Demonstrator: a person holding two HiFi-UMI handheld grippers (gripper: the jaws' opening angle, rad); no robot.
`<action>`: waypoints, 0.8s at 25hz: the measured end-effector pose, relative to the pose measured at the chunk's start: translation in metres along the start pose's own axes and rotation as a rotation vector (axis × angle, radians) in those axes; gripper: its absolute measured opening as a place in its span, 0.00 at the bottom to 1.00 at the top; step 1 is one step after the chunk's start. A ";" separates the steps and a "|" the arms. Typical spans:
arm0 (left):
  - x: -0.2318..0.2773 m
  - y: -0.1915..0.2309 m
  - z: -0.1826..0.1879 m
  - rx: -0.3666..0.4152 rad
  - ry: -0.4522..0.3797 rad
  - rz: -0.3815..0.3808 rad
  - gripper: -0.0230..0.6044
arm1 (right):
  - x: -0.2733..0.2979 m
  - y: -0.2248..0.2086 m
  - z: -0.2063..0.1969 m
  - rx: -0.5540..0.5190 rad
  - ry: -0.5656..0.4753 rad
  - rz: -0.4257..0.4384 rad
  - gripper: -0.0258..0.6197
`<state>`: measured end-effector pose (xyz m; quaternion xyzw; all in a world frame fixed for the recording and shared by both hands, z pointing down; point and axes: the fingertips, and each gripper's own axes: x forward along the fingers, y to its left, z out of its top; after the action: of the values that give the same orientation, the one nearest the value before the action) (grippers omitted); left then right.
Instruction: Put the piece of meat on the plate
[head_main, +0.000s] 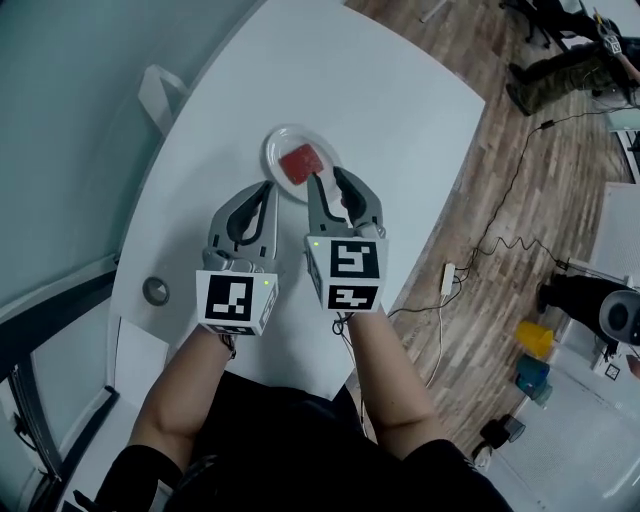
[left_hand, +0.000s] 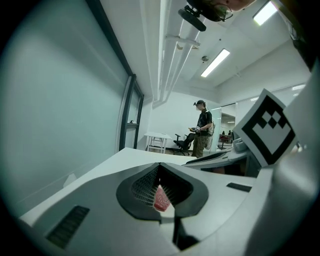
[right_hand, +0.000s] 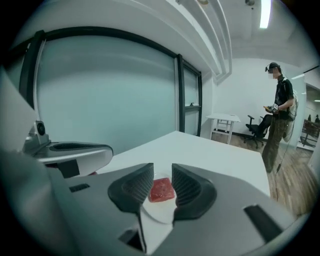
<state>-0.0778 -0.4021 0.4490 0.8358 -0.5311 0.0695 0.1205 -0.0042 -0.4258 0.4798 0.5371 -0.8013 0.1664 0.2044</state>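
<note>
A red square piece of meat (head_main: 300, 163) lies flat on a small white plate (head_main: 277, 146) on the white table. My right gripper (head_main: 330, 181) hovers just on my side of the plate, its jaws apart with nothing between them. In the right gripper view the meat (right_hand: 161, 190) and plate (right_hand: 157, 214) show through the gap of that gripper (right_hand: 162, 174). My left gripper (head_main: 261, 192) hangs beside it to the left, its tips together. In the left gripper view the meat (left_hand: 161, 199) shows through the hollow behind the closed tips of the left gripper (left_hand: 160, 167).
The white table (head_main: 400, 110) has a round grommet (head_main: 155, 291) near its left edge and a glass wall on that side. A power strip (head_main: 448, 278) and cables lie on the wooden floor to the right. A person (right_hand: 279, 115) stands beyond the table's far end.
</note>
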 end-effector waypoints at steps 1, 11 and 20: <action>-0.004 -0.003 0.004 0.002 -0.005 -0.004 0.04 | -0.008 -0.002 0.003 0.006 -0.020 -0.016 0.20; -0.050 -0.049 0.042 0.040 -0.058 -0.076 0.03 | -0.099 0.006 0.037 0.031 -0.224 -0.037 0.04; -0.086 -0.090 0.075 0.093 -0.119 -0.155 0.04 | -0.171 0.016 0.058 -0.023 -0.370 -0.068 0.04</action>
<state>-0.0338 -0.3113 0.3442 0.8818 -0.4671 0.0350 0.0548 0.0300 -0.3127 0.3431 0.5828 -0.8086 0.0484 0.0651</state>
